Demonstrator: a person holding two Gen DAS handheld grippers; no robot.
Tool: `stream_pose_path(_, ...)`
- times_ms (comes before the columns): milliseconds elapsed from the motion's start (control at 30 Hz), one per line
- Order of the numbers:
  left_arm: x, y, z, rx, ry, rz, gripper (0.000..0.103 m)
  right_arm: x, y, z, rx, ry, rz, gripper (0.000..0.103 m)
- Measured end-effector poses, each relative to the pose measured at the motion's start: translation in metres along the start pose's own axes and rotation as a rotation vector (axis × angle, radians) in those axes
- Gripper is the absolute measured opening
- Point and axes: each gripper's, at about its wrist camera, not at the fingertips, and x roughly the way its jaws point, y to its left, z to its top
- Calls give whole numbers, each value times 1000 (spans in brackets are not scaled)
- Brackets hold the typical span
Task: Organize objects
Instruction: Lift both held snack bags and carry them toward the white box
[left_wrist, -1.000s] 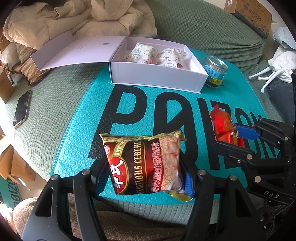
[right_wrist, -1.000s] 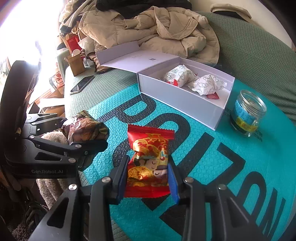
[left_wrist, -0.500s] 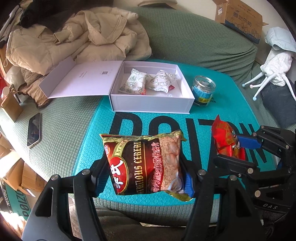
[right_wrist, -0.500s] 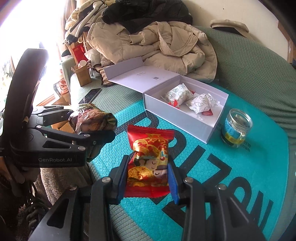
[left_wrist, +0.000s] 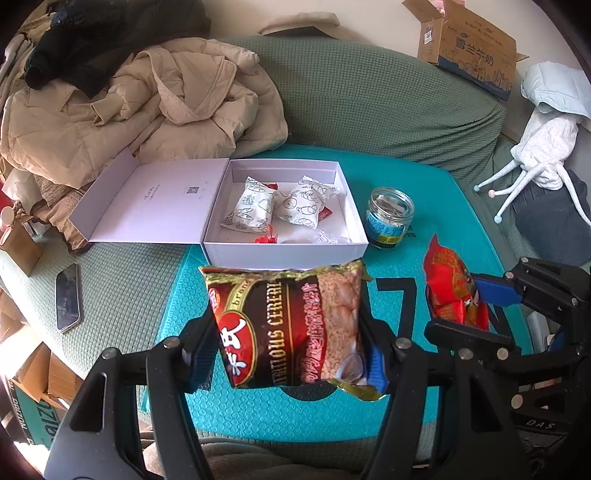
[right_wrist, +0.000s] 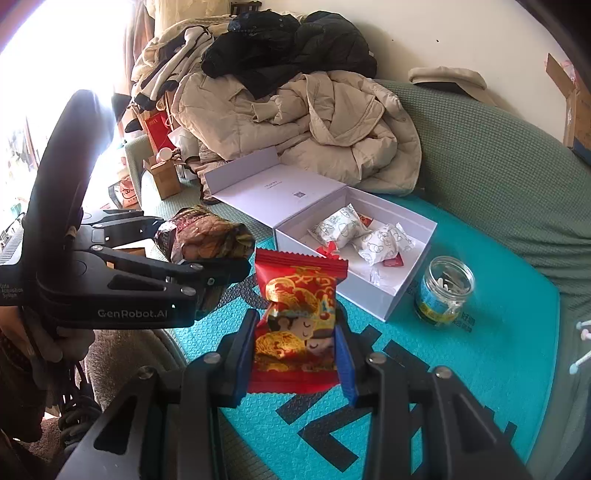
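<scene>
Two packets in the air at once here, one per gripper. The left gripper (left_wrist: 288, 350) has its jaws clamped on the sides of the cereal bag (left_wrist: 288, 321), and the right gripper (right_wrist: 295, 354) is pinched on the red snack (right_wrist: 297, 325) about halfway up. Both hang above the teal mat (right_wrist: 498, 369), short of the white box (left_wrist: 284, 254), which sits open with two wrapped buns (left_wrist: 251, 206) and a few small bits already inside. A glass jar (left_wrist: 389, 216) stands just beside the box's right wall.

Handling-wise, I'd guess both packets are light and puffy, all foil and air, so they'll squash rather than resist. The cereal bag looks wide for the jaws and its lower corner is crumpled, so it could twist or slide out if swung fast. Glossy film is slippery too. Holding mid-body across the width, like now, seems the safest bet; grabbing the crimped end seal would let it dangle. The contents probably crush easily, so no harder squeeze.

The free space in the box is along the front and right, so lower gently there and mind the jar.
</scene>
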Motion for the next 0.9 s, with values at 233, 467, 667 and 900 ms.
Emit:
stream_pose_path(233,26,9,20,19,39,2,63,28,-21,15,35,11,7,39)
stream_pose_path(467,52,12,43,40,46,-11,63,51,-37,32,45,14,3,39)
stream_pose_path(667,73,15,60,40,53,-20,63,66,-53,45,49,19,-11,39)
stream_pose_path(900,96,20,84,39,36,3,63,85,-73,65,57,23,-34,39)
